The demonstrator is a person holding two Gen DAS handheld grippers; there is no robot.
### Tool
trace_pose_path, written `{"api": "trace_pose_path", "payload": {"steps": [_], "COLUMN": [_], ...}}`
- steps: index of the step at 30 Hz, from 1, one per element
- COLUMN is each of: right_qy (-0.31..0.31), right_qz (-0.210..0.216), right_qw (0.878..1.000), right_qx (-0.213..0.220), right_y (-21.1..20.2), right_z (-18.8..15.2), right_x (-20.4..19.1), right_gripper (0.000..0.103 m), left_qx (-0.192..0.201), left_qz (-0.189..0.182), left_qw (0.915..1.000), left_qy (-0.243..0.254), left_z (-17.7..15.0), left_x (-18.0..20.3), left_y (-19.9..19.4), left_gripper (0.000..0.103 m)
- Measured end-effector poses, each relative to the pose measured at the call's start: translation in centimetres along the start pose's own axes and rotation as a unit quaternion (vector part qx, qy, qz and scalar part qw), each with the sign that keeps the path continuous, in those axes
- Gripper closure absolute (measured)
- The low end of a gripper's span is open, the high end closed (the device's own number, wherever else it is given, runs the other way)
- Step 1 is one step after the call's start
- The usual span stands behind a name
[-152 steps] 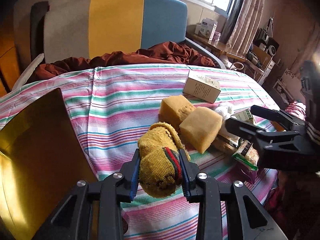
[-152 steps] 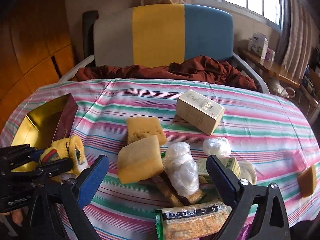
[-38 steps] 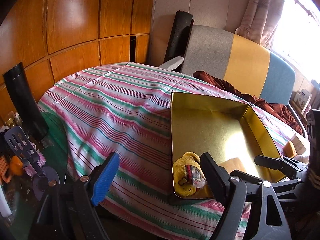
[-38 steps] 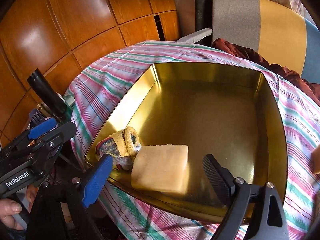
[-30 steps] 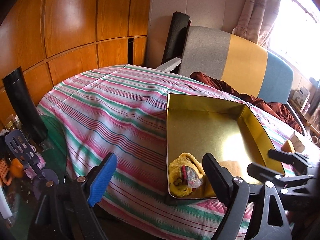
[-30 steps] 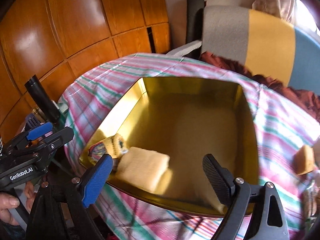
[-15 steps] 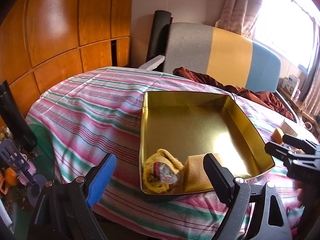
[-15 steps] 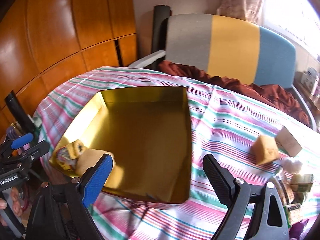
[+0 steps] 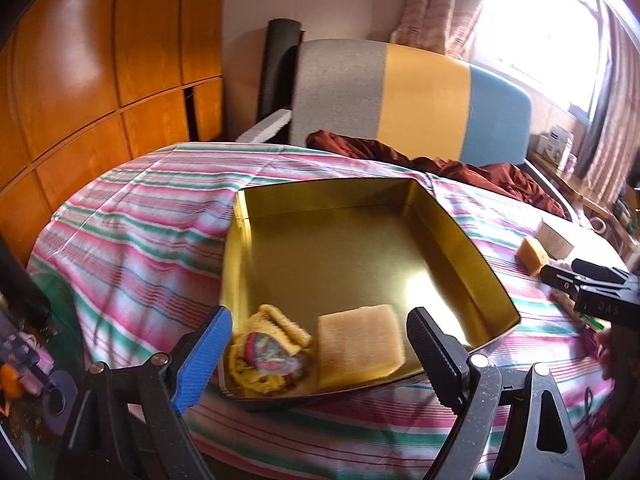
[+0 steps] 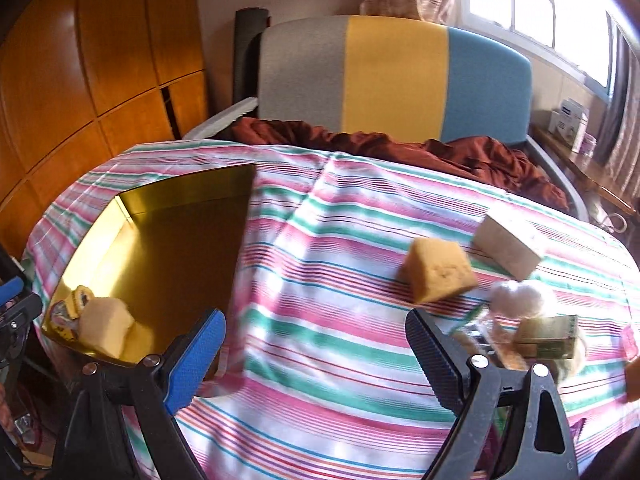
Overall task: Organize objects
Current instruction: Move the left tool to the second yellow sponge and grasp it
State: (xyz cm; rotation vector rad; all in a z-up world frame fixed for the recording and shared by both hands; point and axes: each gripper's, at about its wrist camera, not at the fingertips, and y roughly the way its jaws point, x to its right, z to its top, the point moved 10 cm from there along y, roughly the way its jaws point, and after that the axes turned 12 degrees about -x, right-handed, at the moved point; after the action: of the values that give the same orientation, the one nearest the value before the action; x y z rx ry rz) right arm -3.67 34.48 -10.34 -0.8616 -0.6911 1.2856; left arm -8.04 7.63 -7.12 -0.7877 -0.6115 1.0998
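Both of my views have swung right since a second ago, so the loose things now show ahead of the right gripper [image 10: 316,344]. I see the striped table [image 10: 320,320] with the gold tray [image 9: 472,248] near its left edge; a sponge [image 9: 360,340] and a yellow sock [image 9: 268,348] lie in the tray's near corner. My left gripper [image 9: 320,344] hangs spread wide over them, pinching nothing. Right jaws are spread too, empty. Toward the right edge sit a second sponge [image 10: 438,276], a small box [image 10: 506,248] and a white wad [image 10: 516,296].
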Motion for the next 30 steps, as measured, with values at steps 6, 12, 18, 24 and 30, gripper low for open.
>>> {"api": "trace_pose_path", "payload": {"steps": [6, 12, 18, 24, 30], "right_qy": [0.048, 0.175, 0.334, 0.363, 0.366], "right_qz": [-0.060, -0.119, -0.094, -0.069, -0.060], "right_qw": [0.997, 0.977, 0.937, 0.929, 0.928], "right_qx": [0.010, 0.034, 0.029, 0.019, 0.029], "right_y": [-1.6, -3.7, -3.6, -3.0, -3.2], "right_z": [0.1, -0.9, -4.5, -5.2, -5.1], "right_x": [8.5, 19.5, 25.9, 26.5, 26.6], "right_gripper": [0.010, 0.010, 0.010, 0.010, 0.010], "left_qx": [0.002, -0.002, -0.017, -0.041, -0.056], "left_qz": [-0.023, -0.061, -0.101, -0.115, -0.110], "left_qw": [0.9988, 0.9918, 0.9809, 0.9654, 0.9474], "left_qy": [0.044, 0.112, 0.166, 0.230, 0.295], "left_z": [0.9, 2.4, 3.5, 4.3, 5.3], "left_x": [3.9, 10.1, 17.0, 23.9, 29.4], "left_y": [0.1, 0.6, 1.6, 4.0, 7.4], "left_gripper": [0.011, 0.010, 0.010, 0.010, 0.001]}}
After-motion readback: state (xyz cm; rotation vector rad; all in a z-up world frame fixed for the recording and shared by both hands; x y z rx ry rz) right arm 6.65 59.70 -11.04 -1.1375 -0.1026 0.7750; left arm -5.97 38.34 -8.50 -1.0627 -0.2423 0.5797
